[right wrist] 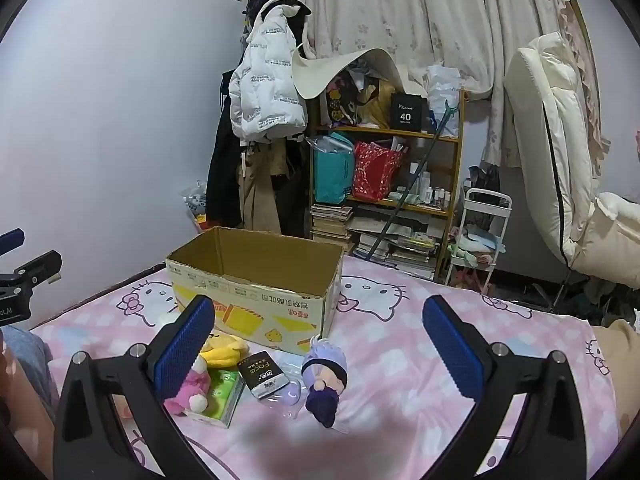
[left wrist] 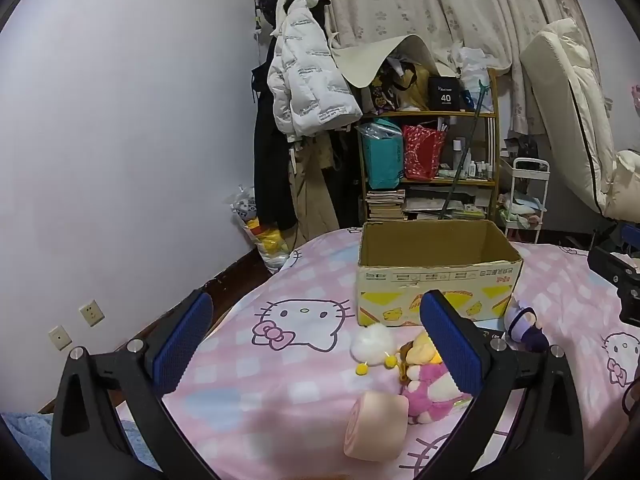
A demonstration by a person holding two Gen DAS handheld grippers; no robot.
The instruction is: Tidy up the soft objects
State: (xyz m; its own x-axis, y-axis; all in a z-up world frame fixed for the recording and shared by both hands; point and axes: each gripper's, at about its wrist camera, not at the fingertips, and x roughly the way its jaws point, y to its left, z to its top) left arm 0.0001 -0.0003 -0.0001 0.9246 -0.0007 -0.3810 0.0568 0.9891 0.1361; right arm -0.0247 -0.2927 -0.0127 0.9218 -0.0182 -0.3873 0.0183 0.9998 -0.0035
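An open cardboard box stands on the pink cartoon-cat bedsheet. In front of it lie soft toys: a white pom-pom plush, a pink and yellow doll, a peach roll-shaped cushion and a purple-haired doll. My left gripper hovers open above the sheet, nothing between its blue pads. My right gripper is open too, the purple doll lying between and beyond its fingers, untouched. The other gripper's body shows at the right edge and left edge.
A green tissue pack, a black sachet and clear plastic wrap lie among the toys. Behind the bed stand a cluttered wooden shelf, hanging coats, a white trolley and curtains.
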